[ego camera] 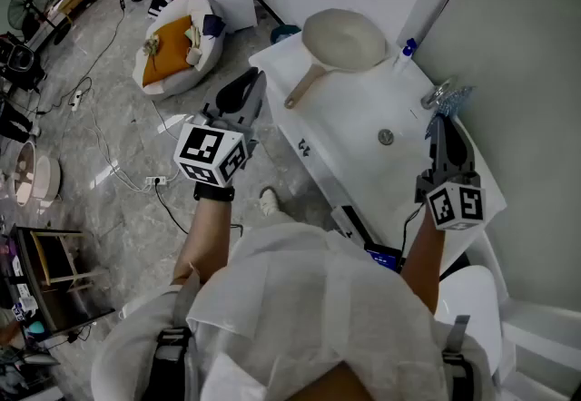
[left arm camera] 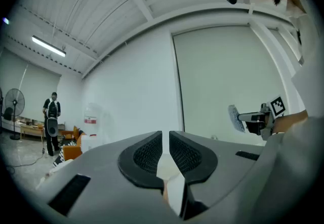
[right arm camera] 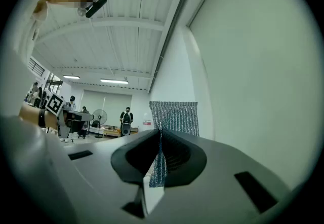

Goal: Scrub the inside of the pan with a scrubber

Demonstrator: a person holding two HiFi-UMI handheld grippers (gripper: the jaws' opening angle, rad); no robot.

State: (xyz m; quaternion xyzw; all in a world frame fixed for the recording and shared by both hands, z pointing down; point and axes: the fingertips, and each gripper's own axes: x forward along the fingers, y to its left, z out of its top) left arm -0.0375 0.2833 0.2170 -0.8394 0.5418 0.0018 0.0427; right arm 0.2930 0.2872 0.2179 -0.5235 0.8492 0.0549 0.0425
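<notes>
Left claw (left arm camera: 165, 137): almost closed, with only a thin gap left between its two sides. Nothing is held in it. It is held in the air by the left edge of the desk (ego camera: 354, 109).
Right claw (right arm camera: 160, 137): closed tight on the scrubber (right arm camera: 173, 115).
Scrubber: a shiny silver mesh cloth. Its lower part is pinched in the claw and the rest sticks out past the tips. It is held in the air over the right side of the desk, near the wall (ego camera: 508, 45).
Pan (ego camera: 345, 38): pale and round, laid at the far end of the desk. Its handle (ego camera: 304, 89) is pointed toward the left claw. It is touched by neither claw and is well apart from the scrubber.
Desk: white, with a small round drain hole (ego camera: 386, 137) seen between the pan and the right claw.
Bottle (ego camera: 406, 50): blue-capped, stood just beside the pan, by the wall.
In the way: only bare desk and the drain hole are seen between scrubber and pan.
Floor (ego camera: 118, 127): a white beanbag (ego camera: 177, 50) with orange cloth on it and some cables (ego camera: 100, 150) are seen.
</notes>
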